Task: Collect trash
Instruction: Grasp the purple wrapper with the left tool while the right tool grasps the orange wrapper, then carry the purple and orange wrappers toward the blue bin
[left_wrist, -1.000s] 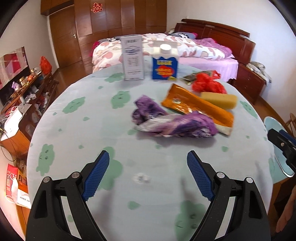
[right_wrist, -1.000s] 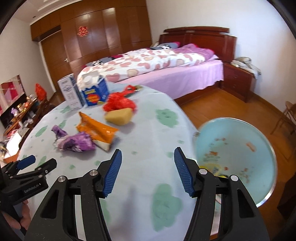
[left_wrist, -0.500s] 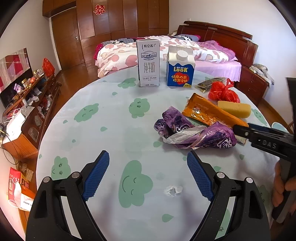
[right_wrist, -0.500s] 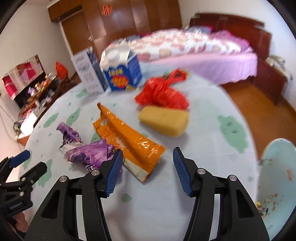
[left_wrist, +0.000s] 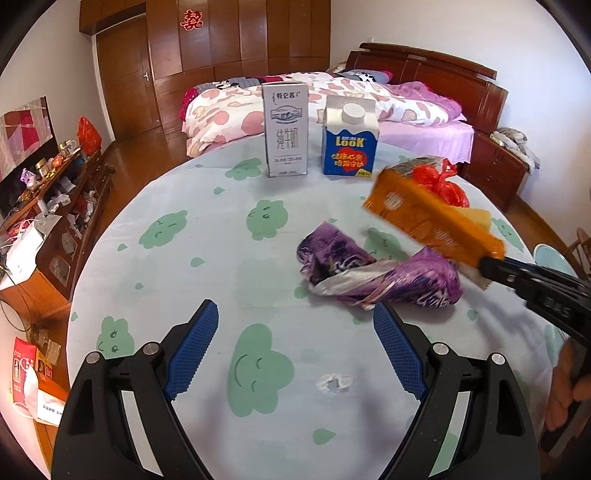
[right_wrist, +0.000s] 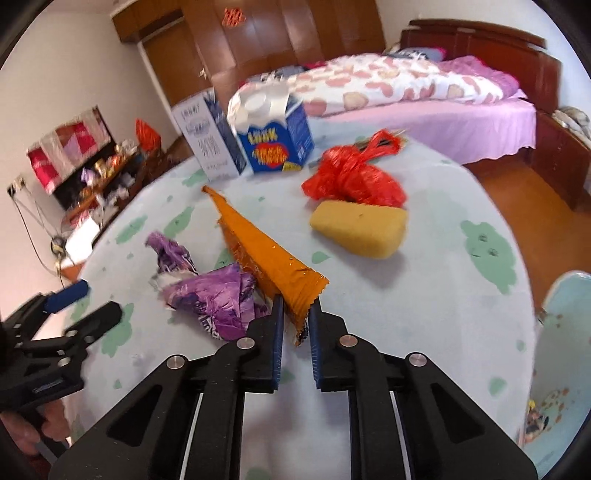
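Since half a second ago the right tool (right_wrist: 296, 321) has clamped the orange wrapper's (right_wrist: 266, 254) near end and tilted it up off the tabletop (right_wrist: 406, 295); left tool (left_wrist: 295, 343) hangs wide before the purple wrapper (left_wrist: 380, 277); best lift steadily, grip firm, toward the pale-blue bin (right_wrist: 565, 369) alongside.

Right gripper (right_wrist: 296, 317) pinching orange wrapper (right_wrist: 266, 251) end.

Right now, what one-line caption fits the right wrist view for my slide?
Right gripper pinches the orange wrapper by its end, lifting it beside the purple wrapper.
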